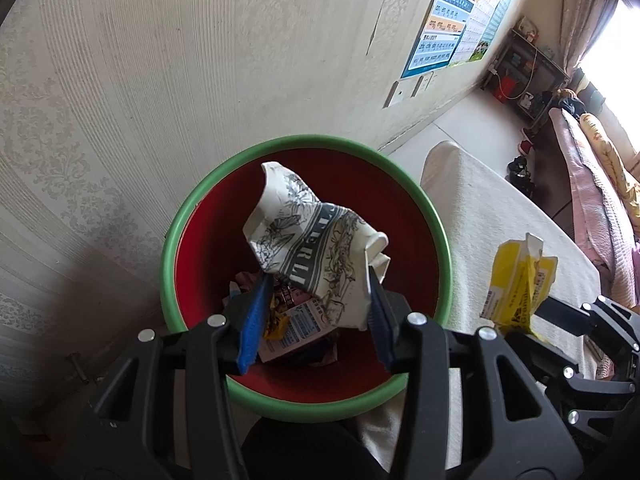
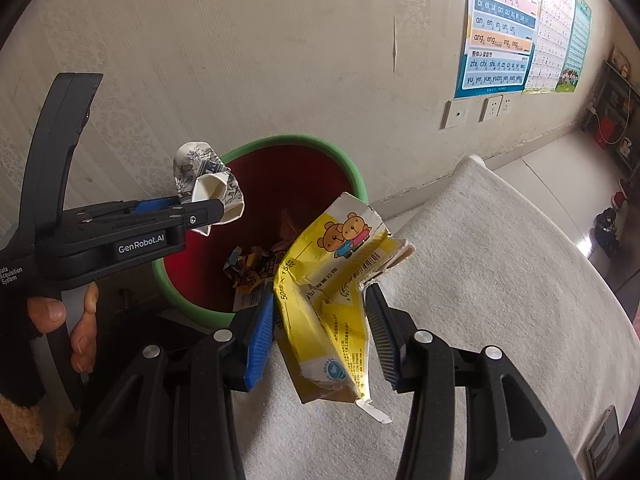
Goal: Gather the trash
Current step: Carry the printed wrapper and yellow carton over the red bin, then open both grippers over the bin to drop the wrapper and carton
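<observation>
Bin: a round waste bin with a green rim and red inside stands on the floor against a pale patterned wall; every place below is told from this bin.

Already in the bin: several wrappers lie at the bottom, among them a pale printed carton and some dark and orange foil (too jumbled to count).

Left gripper: the left gripper hangs over the bin's mouth, its jaws closed on a crumpled paper cup, white with black drawings and lettering. From the right wrist view the cup sits above the rim on the wall side, held up in the air, not yet dropped.

Right gripper: the right gripper grips a torn yellow box with two cartoon bears on it. The box is just outside the bin, beside its rim, over a white cloth-covered bed or cushion (I cannot tell which).

Hand: a person's hand wraps the left gripper's handle, to the left of the bin.

Done so far: judging by the wrappers inside, part of the trash is collected, and two more pieces have been picked up.

Left to do: both held pieces need releasing into the bin; the cup looks ready to drop, while the box probably has to travel over the rim first.

Other trash: none shows on the white cloth or the floor near the bin, though much of the room is out of sight.
</observation>
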A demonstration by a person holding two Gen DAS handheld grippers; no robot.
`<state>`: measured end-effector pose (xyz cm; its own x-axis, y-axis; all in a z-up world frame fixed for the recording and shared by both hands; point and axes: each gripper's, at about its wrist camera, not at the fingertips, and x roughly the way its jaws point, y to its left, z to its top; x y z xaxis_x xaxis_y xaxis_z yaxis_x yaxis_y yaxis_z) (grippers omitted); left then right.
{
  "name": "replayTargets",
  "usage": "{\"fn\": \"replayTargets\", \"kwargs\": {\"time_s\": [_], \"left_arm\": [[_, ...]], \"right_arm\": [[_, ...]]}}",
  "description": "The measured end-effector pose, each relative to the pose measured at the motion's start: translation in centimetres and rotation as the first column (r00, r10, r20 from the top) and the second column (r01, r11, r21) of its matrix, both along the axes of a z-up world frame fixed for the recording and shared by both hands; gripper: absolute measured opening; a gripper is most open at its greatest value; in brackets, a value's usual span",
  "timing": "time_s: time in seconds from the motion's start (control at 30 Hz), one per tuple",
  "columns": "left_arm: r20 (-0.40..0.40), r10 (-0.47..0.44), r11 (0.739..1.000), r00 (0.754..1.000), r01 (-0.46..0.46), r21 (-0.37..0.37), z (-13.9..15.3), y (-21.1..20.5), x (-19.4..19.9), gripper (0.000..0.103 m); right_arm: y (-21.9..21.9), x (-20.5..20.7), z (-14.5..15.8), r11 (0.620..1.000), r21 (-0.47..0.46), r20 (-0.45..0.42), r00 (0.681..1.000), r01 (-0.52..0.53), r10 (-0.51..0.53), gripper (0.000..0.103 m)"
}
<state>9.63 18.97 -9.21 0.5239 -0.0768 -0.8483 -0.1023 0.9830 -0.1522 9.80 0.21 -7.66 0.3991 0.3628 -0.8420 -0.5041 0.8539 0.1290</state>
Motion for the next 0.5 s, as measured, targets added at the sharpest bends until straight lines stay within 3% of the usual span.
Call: {"fn": "replayTargets", "kwargs": {"time_s": [0.1,0.17,0.23,0.27,0.3,0.37,0.5], "left_arm": [[-0.005,0.005,1.000,1.000,-0.005,0.005,-0.2,0.1,0.2,0.046],[0.003,0.032,0.999,0.999,-0.032,0.010,-0.1,0.4,0.1,0.060],[0.029,0.077,0.997,0.997,-0.077,-0.004,0.2,1.1,-0.3,0.063],[0.044,0.105,0.994,0.994,-0.104,-0.013,0.4,1.6,-0.6,0.066],[0.061,0.135,0.991,0.989,-0.134,-0.018,0.6,2.1,-0.8,0.072],[0.093,0.185,0.983,0.978,-0.184,-0.017,1.2,2.9,-1.3,0.074],[0.169,0.187,0.981,0.968,-0.194,0.024,2.7,2.5,-2.6,0.076]], "right_arm": [[0.7,0.2,0.2,1.000,-0.007,0.010,1.000,-0.013,0.013,0.045],[1.4,0.6,0.4,1.000,-0.011,0.024,0.999,-0.023,0.024,0.045],[2.0,0.8,0.9,0.999,-0.006,0.048,0.998,-0.035,0.035,0.045],[2.4,0.9,1.1,0.999,0.000,0.063,0.997,-0.041,0.041,0.047],[2.7,0.9,1.4,0.999,0.005,0.078,0.996,-0.048,0.047,0.058],[3.0,0.8,2.1,0.998,0.014,0.111,0.992,-0.060,0.058,0.068],[1.3,0.0,3.0,0.998,0.046,0.148,0.988,-0.043,0.036,0.070]]}}
